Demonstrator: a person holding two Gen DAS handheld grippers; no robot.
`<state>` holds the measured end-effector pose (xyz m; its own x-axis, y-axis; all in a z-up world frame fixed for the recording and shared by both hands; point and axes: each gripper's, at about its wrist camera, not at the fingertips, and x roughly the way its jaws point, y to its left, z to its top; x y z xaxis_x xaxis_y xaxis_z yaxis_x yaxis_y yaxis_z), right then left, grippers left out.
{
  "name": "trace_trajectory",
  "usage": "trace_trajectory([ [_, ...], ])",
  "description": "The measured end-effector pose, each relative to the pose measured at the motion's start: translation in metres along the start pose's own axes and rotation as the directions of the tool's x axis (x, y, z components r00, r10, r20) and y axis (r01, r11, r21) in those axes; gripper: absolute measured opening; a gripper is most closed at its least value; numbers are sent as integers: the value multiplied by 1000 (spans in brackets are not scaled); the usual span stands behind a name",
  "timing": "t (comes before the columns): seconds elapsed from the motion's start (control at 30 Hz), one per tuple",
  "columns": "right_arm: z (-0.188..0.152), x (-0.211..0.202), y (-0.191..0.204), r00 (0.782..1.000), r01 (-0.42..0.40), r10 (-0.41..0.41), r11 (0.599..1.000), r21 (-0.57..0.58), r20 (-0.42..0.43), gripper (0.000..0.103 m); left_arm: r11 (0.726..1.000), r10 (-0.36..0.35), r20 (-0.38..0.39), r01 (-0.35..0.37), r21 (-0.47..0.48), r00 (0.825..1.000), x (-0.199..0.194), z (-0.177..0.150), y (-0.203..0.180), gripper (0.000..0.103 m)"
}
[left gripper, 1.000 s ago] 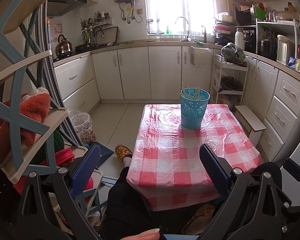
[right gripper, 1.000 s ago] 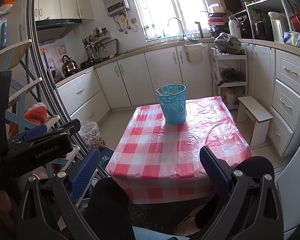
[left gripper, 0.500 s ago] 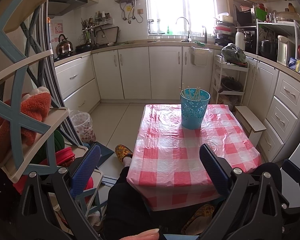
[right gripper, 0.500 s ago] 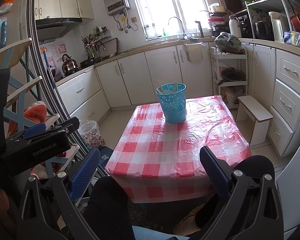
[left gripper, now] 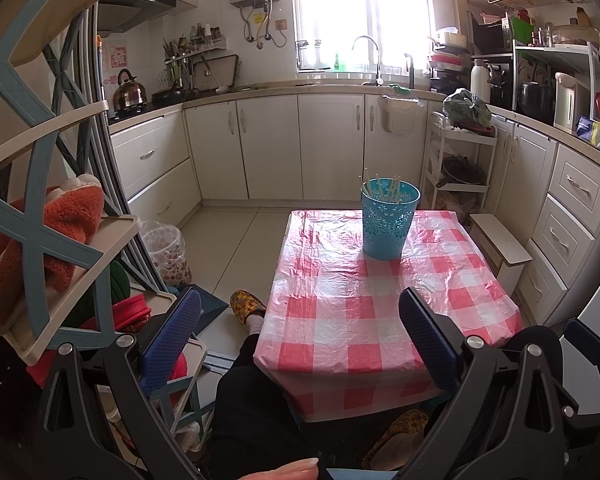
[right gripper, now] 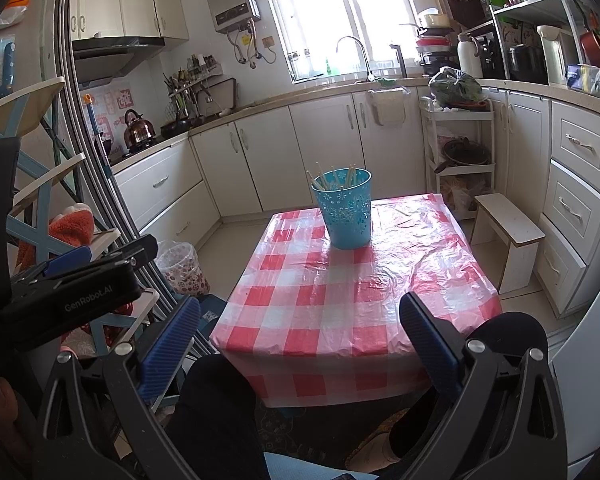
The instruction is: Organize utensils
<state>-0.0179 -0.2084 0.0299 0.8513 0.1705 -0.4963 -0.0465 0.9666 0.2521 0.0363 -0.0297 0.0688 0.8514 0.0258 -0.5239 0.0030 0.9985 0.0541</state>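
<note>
A blue perforated holder (left gripper: 389,220) (right gripper: 344,210) stands near the far end of a low table with a red-and-white checked cloth (left gripper: 380,312) (right gripper: 340,300). Several pale chopsticks (left gripper: 380,188) (right gripper: 332,178) stick up out of it. My left gripper (left gripper: 300,328) hangs open over the table's near edge, far short of the holder, with nothing between its blue pads. My right gripper (right gripper: 300,332) is open and empty too, held back above the person's knees. The left gripper's body (right gripper: 72,292) shows at the left of the right wrist view.
A blue-and-cream shelf rack (left gripper: 40,208) with an orange plush item crowds the left side. A patterned waste bin (left gripper: 168,252) sits on the floor left of the table, a white stool (right gripper: 508,236) to its right. Cabinets line the back and right walls. The person's dark-clothed legs (left gripper: 252,400) are under the near edge.
Both views have shifted only slightly; the grippers stay open and held back, and the holder has not moved.
</note>
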Motion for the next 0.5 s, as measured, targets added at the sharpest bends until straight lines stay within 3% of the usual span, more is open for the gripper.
trace_trajectory([
  [0.5, 6, -14, 2, 998, 23, -21, 999, -26, 63, 96, 1000, 2, 13, -2, -8, 1000, -9, 0, -4, 95],
])
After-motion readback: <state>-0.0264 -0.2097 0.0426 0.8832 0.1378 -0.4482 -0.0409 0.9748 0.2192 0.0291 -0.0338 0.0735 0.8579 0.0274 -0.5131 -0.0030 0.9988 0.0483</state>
